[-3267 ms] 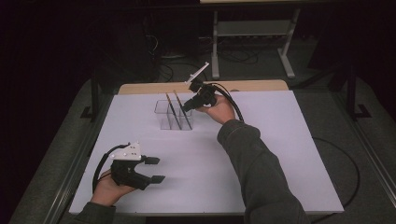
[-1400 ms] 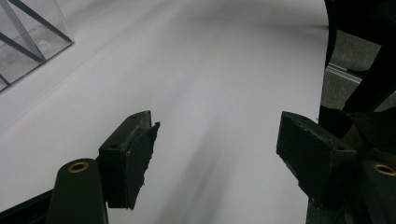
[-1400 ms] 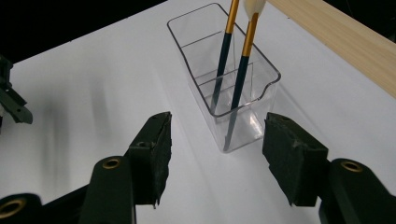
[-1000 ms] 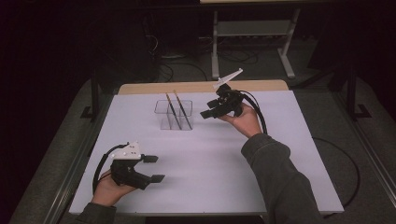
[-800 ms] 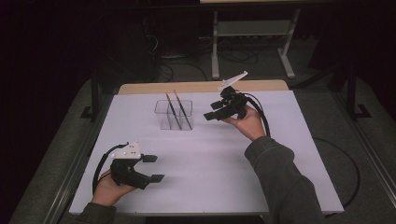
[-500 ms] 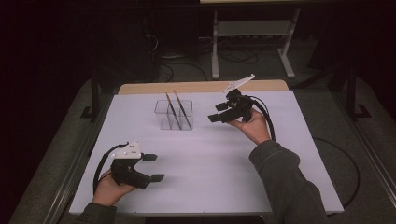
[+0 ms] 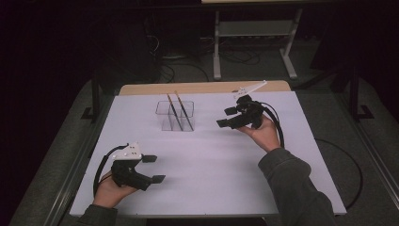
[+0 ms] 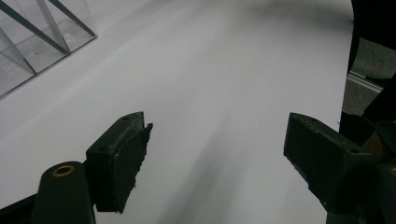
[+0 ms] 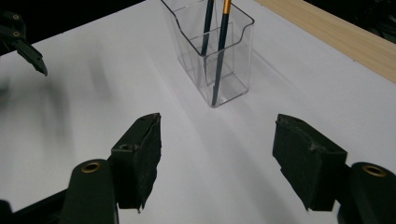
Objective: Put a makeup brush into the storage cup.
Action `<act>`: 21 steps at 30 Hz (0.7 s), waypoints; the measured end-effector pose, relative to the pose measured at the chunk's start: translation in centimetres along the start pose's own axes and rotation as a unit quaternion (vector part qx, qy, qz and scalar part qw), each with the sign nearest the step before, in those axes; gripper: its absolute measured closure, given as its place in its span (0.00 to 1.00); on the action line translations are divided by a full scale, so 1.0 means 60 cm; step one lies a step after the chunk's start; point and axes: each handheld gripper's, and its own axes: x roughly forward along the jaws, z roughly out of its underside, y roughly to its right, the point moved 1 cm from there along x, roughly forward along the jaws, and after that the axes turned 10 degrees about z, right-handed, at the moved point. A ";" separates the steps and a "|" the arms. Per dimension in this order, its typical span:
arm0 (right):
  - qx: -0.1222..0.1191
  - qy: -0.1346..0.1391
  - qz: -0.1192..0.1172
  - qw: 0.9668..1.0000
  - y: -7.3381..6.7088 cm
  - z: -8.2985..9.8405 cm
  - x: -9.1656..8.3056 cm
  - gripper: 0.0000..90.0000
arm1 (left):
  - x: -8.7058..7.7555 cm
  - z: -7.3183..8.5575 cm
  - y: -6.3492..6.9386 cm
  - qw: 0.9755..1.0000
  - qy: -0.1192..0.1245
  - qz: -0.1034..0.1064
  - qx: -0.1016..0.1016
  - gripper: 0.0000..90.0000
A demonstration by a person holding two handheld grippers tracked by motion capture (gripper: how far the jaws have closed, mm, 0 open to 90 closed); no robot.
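A clear plastic holder [image 7: 176, 116] stands at the middle back of the white table [image 7: 211, 165], with two thin dark sticks [image 7: 182, 110] leaning in it. To its right, above the table, my right gripper [image 7: 225, 117] points at the holder [image 9: 215, 56]. Its jaws have just been opening and nothing is between them [image 9: 219, 154]. My left gripper [image 7: 154, 168] rests at the front left, open, its jaws also just widened over bare table [image 8: 219, 154]. In the left gripper view a corner of the holder [image 8: 28, 51] shows at the top left.
A wooden strip [image 7: 202, 87] runs along the table's far edge. Behind the table stand a metal rack [image 7: 254, 37] and floor cables [image 7: 174, 70]. A cable loop [image 7: 350, 165] lies on the floor to the right.
My right hand has carried its gripper to the right, away from the holder, and its jaws stand a little wider. The left hand has kept still.
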 end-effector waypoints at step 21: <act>0.011 0.002 0.011 1.000 -0.004 0.047 -0.033 0.31 | -0.003 0.006 -0.006 1.000 0.004 -0.013 -0.012 0.21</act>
